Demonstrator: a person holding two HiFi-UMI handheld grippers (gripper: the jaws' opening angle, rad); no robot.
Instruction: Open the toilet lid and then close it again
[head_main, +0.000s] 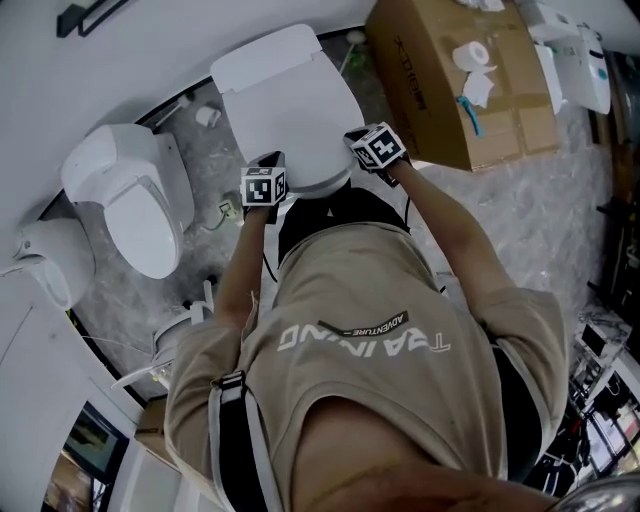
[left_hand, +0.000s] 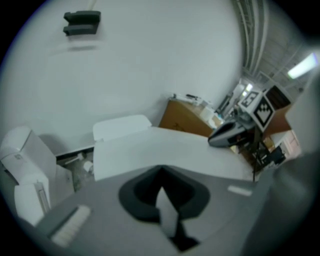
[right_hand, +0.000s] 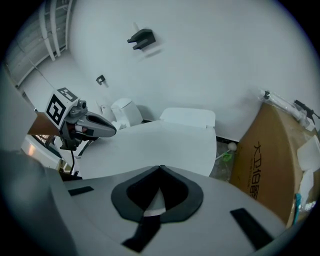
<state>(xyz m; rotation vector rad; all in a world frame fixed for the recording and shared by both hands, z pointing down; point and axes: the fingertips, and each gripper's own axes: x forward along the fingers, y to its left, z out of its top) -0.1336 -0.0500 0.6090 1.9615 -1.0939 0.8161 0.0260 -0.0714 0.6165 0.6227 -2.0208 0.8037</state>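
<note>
The toilet lid (head_main: 290, 100) lies flat at the head view's upper centre, with the left gripper (left_hand: 160, 172) and right gripper (right_hand: 160, 170) at its near edge, jaws pinched together, so seemingly either nothing is opened yet or all is done.

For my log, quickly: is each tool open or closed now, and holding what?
Left tool: closed, at the front edge of the white plastic toilet lid; grip unclear.
Right tool: closed, at the same edge; grip unclear.

The person's tan shirt (head_main: 330, 285) reads "TRAINING", upside down from here, with "ADVENTURE" on a small strip above it. The cardboard box (right_hand: 275, 145) carries Chinese characters starting "大卫".
</note>
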